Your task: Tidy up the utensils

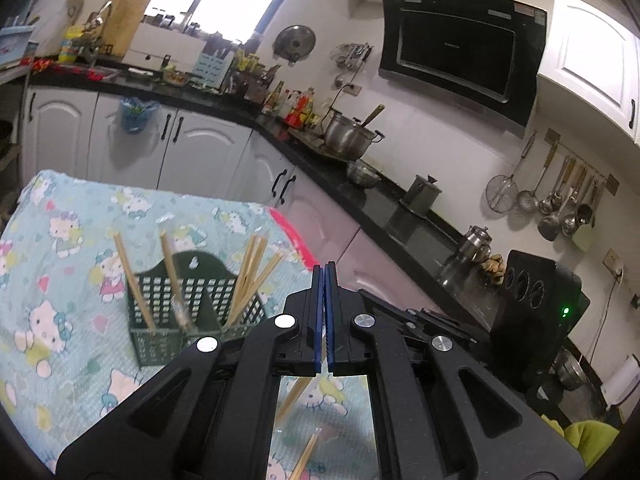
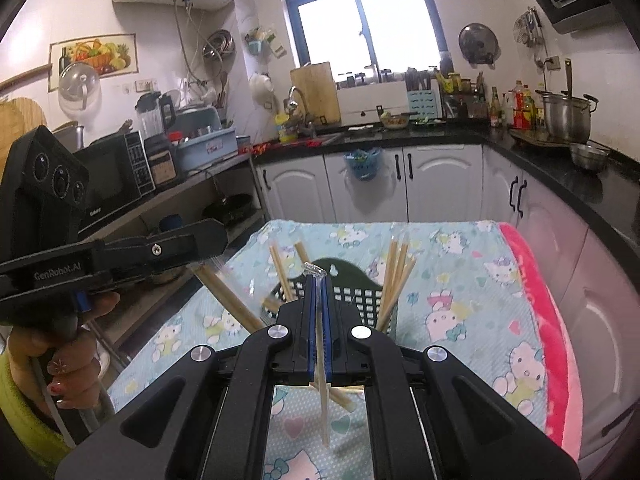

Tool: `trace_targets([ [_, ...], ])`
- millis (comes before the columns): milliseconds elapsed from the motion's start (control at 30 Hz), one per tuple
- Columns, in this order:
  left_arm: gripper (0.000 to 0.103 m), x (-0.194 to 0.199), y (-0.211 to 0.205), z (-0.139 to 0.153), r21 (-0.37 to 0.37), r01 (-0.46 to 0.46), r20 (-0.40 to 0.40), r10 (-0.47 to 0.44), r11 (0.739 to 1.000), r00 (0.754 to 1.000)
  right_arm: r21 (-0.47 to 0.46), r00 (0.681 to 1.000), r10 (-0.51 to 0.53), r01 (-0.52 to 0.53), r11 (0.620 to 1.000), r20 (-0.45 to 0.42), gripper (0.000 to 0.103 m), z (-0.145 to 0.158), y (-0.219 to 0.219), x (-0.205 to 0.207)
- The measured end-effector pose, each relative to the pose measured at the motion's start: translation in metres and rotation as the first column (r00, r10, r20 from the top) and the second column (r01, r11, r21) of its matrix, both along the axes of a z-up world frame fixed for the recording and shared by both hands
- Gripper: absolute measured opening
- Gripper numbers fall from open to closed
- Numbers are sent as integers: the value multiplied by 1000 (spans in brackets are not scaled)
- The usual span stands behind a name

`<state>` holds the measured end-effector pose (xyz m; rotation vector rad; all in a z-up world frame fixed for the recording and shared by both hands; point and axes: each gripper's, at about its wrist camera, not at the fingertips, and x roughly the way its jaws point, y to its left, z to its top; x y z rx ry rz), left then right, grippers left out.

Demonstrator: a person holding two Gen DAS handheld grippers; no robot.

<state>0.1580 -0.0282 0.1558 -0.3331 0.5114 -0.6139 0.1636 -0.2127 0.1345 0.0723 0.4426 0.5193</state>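
left gripper [image 1: 325, 270]: blue pads pressed together at centre of the left wrist view, and whether anything sits between them cannot be told from that view. in the right wrist view it enters from the left edge, carried by a hand [image 2: 60, 344].

right gripper [image 2: 318, 280]: pads pinching a clear-wrapped chopstick [image 2: 321, 380], which hangs down below the jaws at lower centre.

green utensil basket [image 1: 192, 312]: stands on the cartoon-print cloth [image 1: 60, 260], lower left of the left wrist view, with chopsticks [image 1: 250, 276] leaning upright in its compartments.

loose chopsticks [image 1: 306, 454] lie on the cloth at bottom centre.
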Motion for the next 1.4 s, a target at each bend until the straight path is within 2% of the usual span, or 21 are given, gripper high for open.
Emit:
trace_targets([
  [733, 0, 25, 4, 62, -34, -42, 120, 46, 999, 992, 46, 993, -44, 39, 998, 112, 3, 49, -12, 17],
  [933, 0, 36, 10, 66, -40, -68, 131, 72, 997, 989, 52, 988, -54, 47, 998, 145, 3, 65, -10, 27],
  [1167, 0, 55, 19, 56, -41, -97, 98, 101, 994, 990, 69, 981, -65, 53, 996, 182, 3, 81, -4, 46],
  [1400, 0, 67, 21, 39, -31, -102, 75, 104, 994, 992, 77, 979, -93, 80, 994, 180, 3, 77, -1, 72],
])
